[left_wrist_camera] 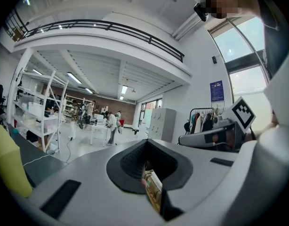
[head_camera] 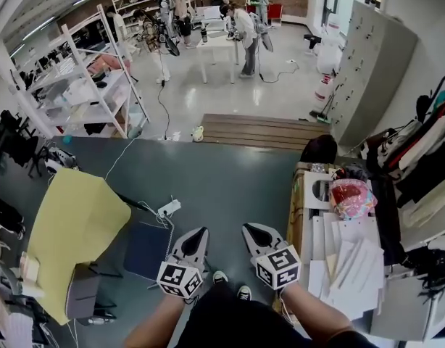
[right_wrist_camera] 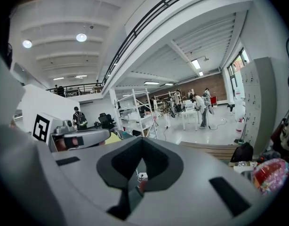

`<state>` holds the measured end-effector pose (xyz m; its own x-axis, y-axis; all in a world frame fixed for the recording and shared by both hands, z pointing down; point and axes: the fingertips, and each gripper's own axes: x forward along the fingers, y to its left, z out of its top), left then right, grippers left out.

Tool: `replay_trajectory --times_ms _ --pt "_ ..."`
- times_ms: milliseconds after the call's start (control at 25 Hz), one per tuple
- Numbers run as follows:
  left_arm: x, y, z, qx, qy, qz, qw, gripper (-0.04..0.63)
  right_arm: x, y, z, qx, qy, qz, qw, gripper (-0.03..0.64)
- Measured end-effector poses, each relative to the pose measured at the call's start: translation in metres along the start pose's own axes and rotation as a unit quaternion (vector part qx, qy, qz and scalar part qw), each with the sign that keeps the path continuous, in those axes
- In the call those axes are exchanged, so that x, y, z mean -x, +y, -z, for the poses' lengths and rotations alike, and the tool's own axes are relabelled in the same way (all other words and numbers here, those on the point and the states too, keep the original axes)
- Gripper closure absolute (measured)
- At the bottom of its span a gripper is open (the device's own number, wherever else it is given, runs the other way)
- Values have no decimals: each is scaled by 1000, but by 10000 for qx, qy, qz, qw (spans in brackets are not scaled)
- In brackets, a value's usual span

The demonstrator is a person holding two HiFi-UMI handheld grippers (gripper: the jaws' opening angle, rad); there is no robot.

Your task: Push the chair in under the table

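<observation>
Yellow table [head_camera: 74, 227] is far left, and the dark blue chair [head_camera: 144, 251] is just right of it, not tucked under. Further right of the table, left gripper [head_camera: 199, 235] and right gripper [head_camera: 253, 230] are both closed on nothing. The blue wall poster [left_wrist_camera: 216, 91] has print too small to read.

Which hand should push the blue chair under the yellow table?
Probably left: the left hand-held gripper is beside the dark blue square chair seat; the right hand-held gripper is farther off.
</observation>
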<state>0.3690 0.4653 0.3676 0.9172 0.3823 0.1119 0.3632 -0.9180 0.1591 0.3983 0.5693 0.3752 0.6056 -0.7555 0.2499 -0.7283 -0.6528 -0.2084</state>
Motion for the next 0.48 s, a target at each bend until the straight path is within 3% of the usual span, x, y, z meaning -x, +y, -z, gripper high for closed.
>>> replay_trajectory --times_ms 480 --pt "-82 15 -14 -32 -35 570 9984 586 -30 -60 -23 -39 -56 510 9987 603"
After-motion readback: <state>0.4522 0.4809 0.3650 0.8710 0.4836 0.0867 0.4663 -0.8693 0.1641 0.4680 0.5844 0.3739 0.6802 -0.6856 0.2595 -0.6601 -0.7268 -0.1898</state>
